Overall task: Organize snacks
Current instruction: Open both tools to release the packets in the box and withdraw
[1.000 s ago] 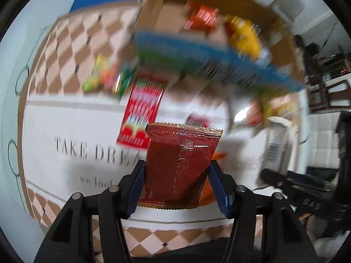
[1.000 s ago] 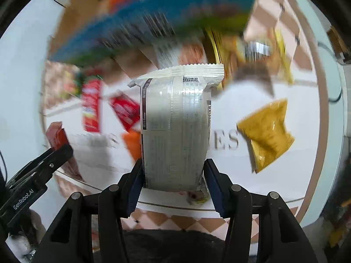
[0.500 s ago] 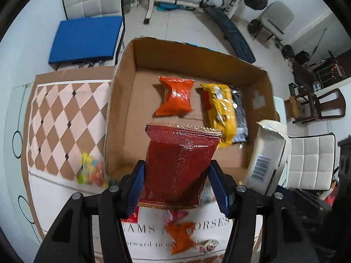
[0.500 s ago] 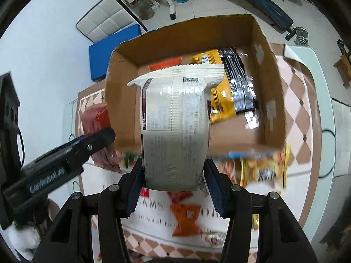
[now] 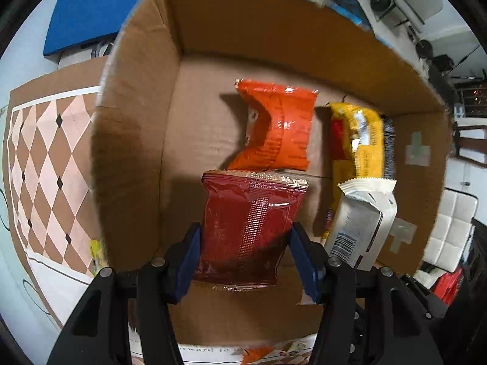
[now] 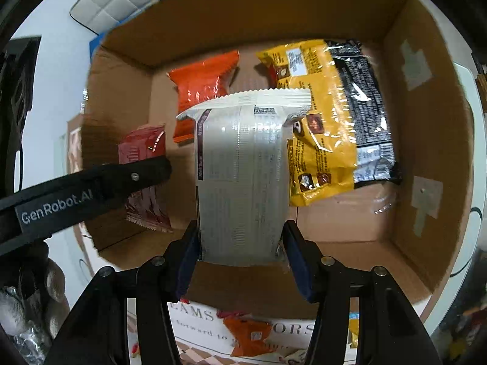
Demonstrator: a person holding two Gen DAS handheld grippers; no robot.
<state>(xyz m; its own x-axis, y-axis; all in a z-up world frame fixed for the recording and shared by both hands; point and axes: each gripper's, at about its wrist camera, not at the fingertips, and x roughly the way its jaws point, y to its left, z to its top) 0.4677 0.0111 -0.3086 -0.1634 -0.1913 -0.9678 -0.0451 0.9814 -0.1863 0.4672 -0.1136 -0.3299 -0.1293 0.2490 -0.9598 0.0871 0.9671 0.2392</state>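
- Left hand-held gripper [image 5: 245, 254] clamps the red packet [image 5: 248, 228] over the cardboard box [image 5: 134, 140].
- Right hand-held gripper [image 6: 240, 254] pinches the white packet [image 6: 242, 179] alongside.
- Next, I'd say: lower, release beside the orange packet [image 5: 277, 127].

A checkered tablecloth [image 5: 45, 158] carries the cardboard box [image 5: 134, 140] and an orange packet [image 6: 246, 334].

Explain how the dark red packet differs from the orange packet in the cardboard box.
The dark red packet is clamped between the fingers of the left gripper above the box floor; the orange packet lies loose on the floor of the cardboard box. The dark red packet is darker in colour; the orange packet is bright. The orange packet lies farther into the box. Both are sealed packets with crimped ends.
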